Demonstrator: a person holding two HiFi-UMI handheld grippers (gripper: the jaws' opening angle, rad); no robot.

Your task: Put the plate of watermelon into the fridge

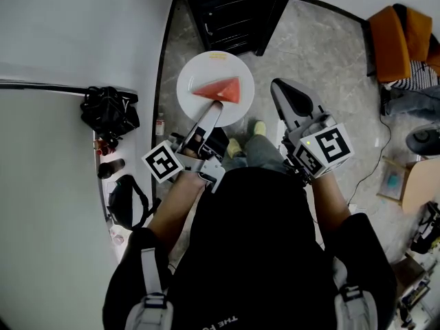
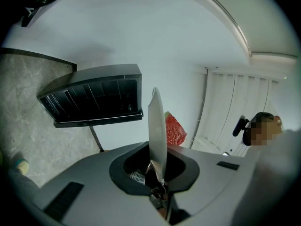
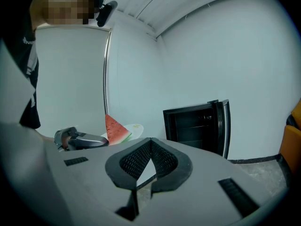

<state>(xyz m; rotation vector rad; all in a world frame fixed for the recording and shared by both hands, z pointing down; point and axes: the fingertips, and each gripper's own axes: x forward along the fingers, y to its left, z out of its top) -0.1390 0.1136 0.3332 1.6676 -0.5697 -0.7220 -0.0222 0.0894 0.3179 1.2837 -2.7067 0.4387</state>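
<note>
The left gripper (image 1: 216,106) pinches the plate (image 1: 201,73) by its rim, flat so the watermelon slice (image 1: 221,89) won't slide; the right gripper (image 1: 278,86) is closed, empty.

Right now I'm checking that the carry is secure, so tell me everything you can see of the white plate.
The plate is round, white and smooth, ceramic by its look, with a small yellowish marking near its far rim. It is held about level in the air above the stone floor, just before the open black fridge. One wedge of watermelon lies on it. The left hand-held gripper is shut on its near rim; nothing else touches it.
</note>
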